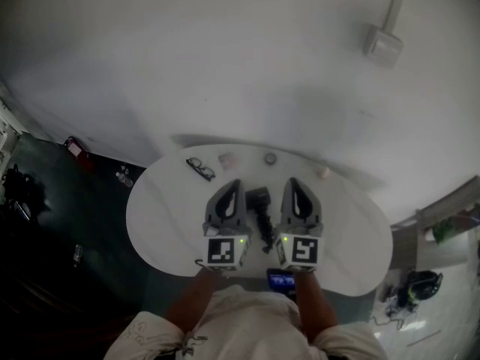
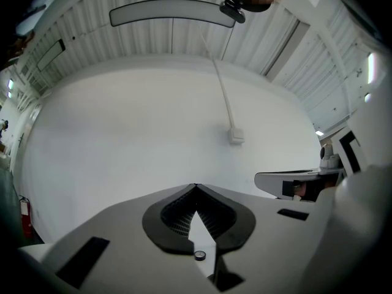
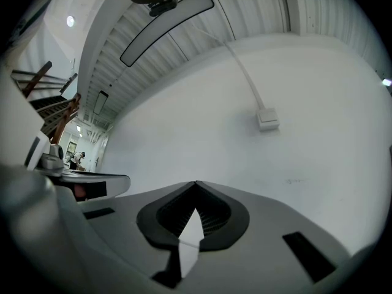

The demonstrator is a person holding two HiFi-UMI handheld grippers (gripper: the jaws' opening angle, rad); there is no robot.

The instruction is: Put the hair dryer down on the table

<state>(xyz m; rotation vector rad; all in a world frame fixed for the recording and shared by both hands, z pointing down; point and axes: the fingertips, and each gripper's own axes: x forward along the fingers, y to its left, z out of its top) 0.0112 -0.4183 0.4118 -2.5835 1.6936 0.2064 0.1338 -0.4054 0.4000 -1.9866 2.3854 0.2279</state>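
Note:
In the head view the black hair dryer [image 1: 260, 207] lies on the white oval table [image 1: 165, 216], its cord curled toward the near edge. It sits between my two grippers and neither touches it. My left gripper [image 1: 234, 183] hovers just left of it, and my right gripper [image 1: 291, 180] just right of it. Both point away from me, with their jaws meeting at the tips. In the left gripper view, the left gripper [image 2: 196, 186] is shut on nothing and faces a white wall. The right gripper [image 3: 196, 183] looks the same in its own view.
Black glasses [image 1: 200, 169], a small pinkish item [image 1: 227, 158], a round object [image 1: 270, 158] and a small pale object [image 1: 322, 172] lie along the table's far side. A dark phone [image 1: 281, 280] rests at the near edge. A wall box [image 1: 383, 45] with a cable is mounted above.

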